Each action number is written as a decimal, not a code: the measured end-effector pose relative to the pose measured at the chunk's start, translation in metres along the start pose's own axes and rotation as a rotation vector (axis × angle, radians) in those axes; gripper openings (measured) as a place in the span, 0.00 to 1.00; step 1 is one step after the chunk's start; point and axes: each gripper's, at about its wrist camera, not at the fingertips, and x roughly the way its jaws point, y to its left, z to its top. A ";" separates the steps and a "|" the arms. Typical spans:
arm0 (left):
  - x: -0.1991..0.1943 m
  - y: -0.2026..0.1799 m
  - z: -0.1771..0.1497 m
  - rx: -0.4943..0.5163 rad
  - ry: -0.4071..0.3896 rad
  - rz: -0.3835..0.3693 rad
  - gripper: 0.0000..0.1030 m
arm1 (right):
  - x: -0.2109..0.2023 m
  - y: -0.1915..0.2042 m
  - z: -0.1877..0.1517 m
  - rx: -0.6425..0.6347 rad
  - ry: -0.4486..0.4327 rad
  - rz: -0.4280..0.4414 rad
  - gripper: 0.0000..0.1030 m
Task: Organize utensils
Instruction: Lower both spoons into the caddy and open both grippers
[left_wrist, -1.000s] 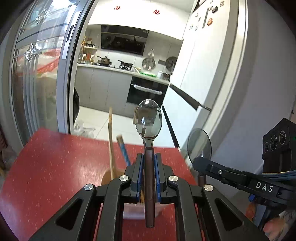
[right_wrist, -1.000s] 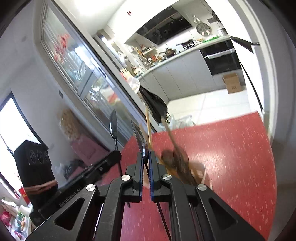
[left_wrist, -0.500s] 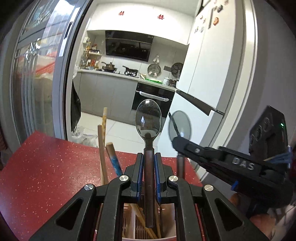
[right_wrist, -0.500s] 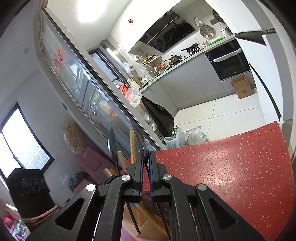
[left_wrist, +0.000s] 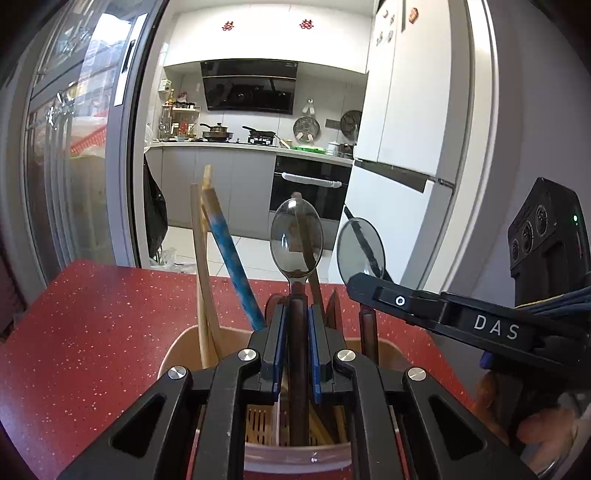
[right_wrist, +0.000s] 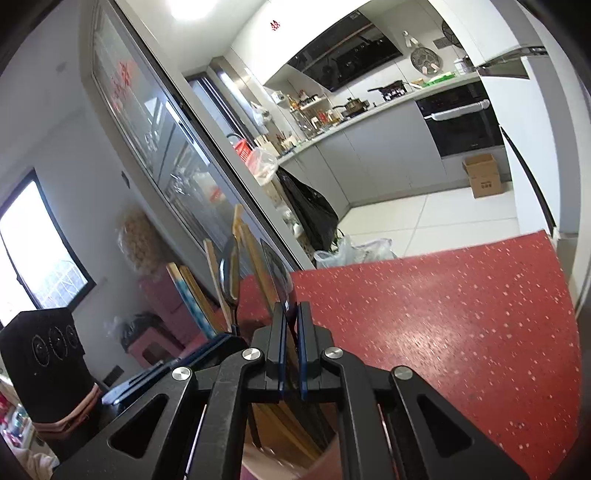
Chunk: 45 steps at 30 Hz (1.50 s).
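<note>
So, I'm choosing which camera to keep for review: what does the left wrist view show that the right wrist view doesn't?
Only the left wrist view shows the left gripper clamped on a dark-handled steel spoon above the beige utensil holder, face on, plus the white refrigerator.

Only the right wrist view shows the right gripper shut on a second spoon, edge on, plus a bright window and a cardboard box.

Both show the speckled red tabletop, blue-painted wooden utensil and kitchen counter.
</note>
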 end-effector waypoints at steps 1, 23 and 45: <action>-0.001 -0.002 -0.001 0.011 0.004 0.005 0.39 | -0.001 0.000 -0.002 0.000 0.005 -0.003 0.06; -0.017 0.007 -0.008 -0.002 0.132 -0.018 0.39 | -0.024 0.018 -0.007 -0.003 0.090 -0.107 0.35; -0.069 0.024 -0.026 0.051 0.252 0.057 0.40 | -0.071 0.052 -0.035 0.082 0.170 -0.284 0.47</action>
